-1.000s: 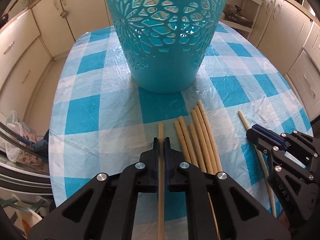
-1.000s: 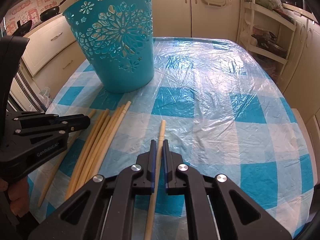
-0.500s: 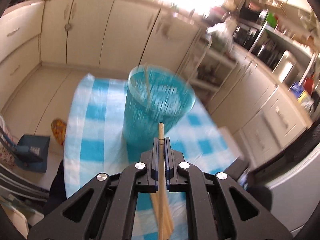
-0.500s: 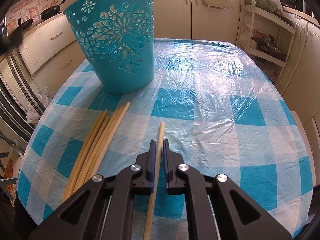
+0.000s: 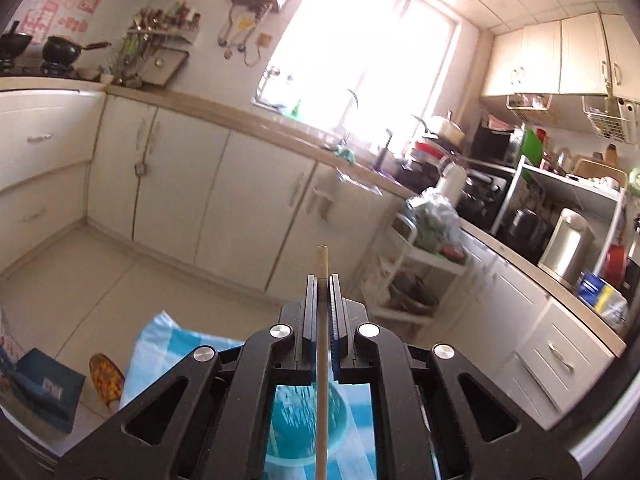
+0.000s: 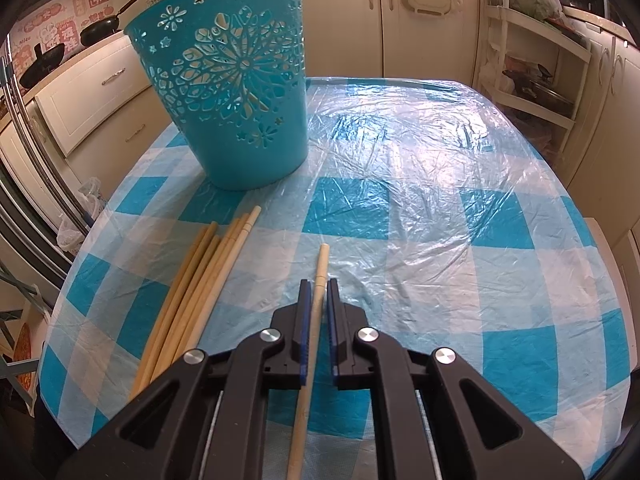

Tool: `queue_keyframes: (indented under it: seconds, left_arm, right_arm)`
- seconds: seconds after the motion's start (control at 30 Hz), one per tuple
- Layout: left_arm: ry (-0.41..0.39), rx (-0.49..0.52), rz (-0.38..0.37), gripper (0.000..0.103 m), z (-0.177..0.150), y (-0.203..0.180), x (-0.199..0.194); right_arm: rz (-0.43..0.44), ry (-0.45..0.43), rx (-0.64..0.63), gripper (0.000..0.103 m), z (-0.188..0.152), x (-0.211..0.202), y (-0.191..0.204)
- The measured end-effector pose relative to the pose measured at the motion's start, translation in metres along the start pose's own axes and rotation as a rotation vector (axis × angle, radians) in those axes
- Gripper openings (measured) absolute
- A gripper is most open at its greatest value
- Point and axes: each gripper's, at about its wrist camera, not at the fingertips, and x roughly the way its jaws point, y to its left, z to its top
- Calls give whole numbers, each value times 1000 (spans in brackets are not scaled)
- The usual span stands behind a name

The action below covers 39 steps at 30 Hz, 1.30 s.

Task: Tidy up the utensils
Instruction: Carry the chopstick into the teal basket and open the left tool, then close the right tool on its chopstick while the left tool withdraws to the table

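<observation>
In the left wrist view my left gripper [image 5: 322, 280] is shut on a pale wooden chopstick [image 5: 322, 258], held high in the air and pointing toward the kitchen counter. The turquoise cut-out basket [image 5: 298, 420] shows below it, seen through the gripper frame. In the right wrist view my right gripper [image 6: 318, 286] is low over the table, shut on another chopstick [image 6: 322, 260] that lies on the checked cloth. A bundle of several chopsticks [image 6: 200, 280] lies to its left. The basket [image 6: 236, 92] stands upright at the far left of the table.
The blue-and-white checked tablecloth [image 6: 440, 208] is covered with clear plastic film. White cabinets [image 5: 240, 200] and a shelf rack [image 6: 532, 72] surround the table. A slipper [image 5: 106, 376] and a blue box [image 5: 44, 388] lie on the floor.
My left gripper has lifted its chopstick off the table to well above the basket and tilted up toward the kitchen. It has left the right wrist view. The right gripper has stayed put.
</observation>
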Motion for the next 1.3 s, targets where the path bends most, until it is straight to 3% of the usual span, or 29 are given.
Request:
queue_keyframes:
  seconds: [0.17, 0.33, 0.57, 0.8, 0.87, 0.93, 1.0, 1.3]
  left_arm:
    - [-95, 28, 110, 5, -1, 2, 38]
    - [-107, 21, 166, 5, -11, 13, 62]
    - [-59, 42, 197, 5, -39, 20, 75]
    - [31, 133, 249, 6, -70, 17, 80]
    - [60, 153, 263, 14, -78, 16, 79]
    - [70, 171, 299, 43, -86, 17, 71]
    - [64, 184, 326, 56, -90, 18, 62]
    - [74, 246, 374, 76, -100, 20, 20]
  right_arm:
    - [1, -1, -15, 14, 0, 0, 3]
    - [-5, -2, -38, 18, -1, 1, 8]
    - [-4, -2, -38, 19, -1, 1, 8]
    - [-4, -2, -37, 19, -2, 1, 8]
    - [-4, -2, -37, 19, -2, 1, 8]
    - [-4, -3, -38, 19, -2, 1, 8]
    - [-4, -2, -38, 19, -2, 1, 7]
    - [-7, -4, -40, 19, -2, 1, 7]
